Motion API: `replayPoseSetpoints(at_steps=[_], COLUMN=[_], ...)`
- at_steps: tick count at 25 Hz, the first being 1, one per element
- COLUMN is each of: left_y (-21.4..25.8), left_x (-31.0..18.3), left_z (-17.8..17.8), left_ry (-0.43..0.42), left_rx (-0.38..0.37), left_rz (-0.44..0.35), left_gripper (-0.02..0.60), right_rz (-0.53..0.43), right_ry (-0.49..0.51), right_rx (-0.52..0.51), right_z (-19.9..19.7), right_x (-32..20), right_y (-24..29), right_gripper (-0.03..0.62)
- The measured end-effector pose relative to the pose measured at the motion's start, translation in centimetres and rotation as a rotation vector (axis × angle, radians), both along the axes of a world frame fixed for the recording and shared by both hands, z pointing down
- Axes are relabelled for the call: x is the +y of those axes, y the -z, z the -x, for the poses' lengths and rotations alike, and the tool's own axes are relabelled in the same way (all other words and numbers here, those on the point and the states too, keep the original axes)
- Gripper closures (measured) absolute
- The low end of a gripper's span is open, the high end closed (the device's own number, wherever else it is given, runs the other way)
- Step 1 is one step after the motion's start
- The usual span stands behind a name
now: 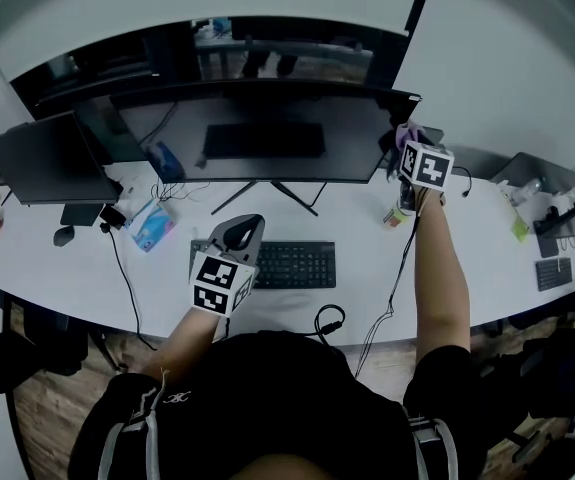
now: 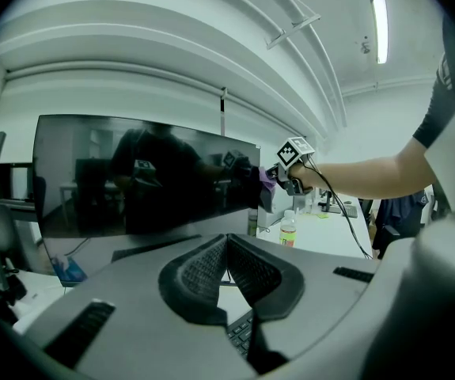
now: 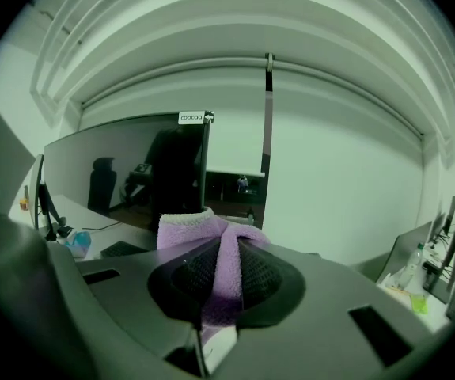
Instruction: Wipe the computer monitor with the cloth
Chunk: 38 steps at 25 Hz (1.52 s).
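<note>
Small bottle (image 2: 288, 230) on the desk (image 1: 352, 230) near the monitor's right end, contents unclear. My right tongs (image 3: 225, 264) are clamped on the purple cloth (image 3: 186, 229), up at the right edge of the dark monitor (image 1: 267, 133). Left tongs (image 2: 227, 252) are closed on nothing, above the keyboard (image 1: 292, 264). The cloth is fluffy and bunched.

Dim, cool green-tinted pictures, ceiling strip light (image 2: 380, 28) glowing at upper right, room reflections on the dark monitor (image 2: 144, 180), strong fisheye bending, black corners.
</note>
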<state>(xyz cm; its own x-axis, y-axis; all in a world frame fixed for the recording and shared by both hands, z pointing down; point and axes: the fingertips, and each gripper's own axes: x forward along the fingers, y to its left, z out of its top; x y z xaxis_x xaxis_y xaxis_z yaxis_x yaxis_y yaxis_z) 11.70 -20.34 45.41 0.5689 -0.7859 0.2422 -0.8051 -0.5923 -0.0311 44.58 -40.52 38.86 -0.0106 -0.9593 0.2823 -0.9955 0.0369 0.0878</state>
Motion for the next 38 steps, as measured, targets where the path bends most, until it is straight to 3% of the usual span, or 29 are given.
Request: replayPoseSetpoints(at_steps=[8, 28, 38], left_y=[-0.5, -1.5, -2.1], left_x=[-0.5, -1.4, -2.0], left_z=[-0.3, 0.2, 0.2], left_ry=[-0.007, -0.001, 0.003], left_rx=[-0.005, -0.013, -0.026], left_rz=[0.014, 0.037, 0.056], left_gripper=[0.569, 0.569, 0.569], right_rz=[-0.03, 0.072, 0.124], right_ry=[-0.08, -0.191, -0.221], right_rx=[-0.083, -0.208, -0.222], right_z=[-0.3, -0.5, -0.7], right_x=[-0.1, -0.5, -0.8], right_y=[-2.6, -11.2, -14.8], right_gripper=[0.522, 0.522, 0.522])
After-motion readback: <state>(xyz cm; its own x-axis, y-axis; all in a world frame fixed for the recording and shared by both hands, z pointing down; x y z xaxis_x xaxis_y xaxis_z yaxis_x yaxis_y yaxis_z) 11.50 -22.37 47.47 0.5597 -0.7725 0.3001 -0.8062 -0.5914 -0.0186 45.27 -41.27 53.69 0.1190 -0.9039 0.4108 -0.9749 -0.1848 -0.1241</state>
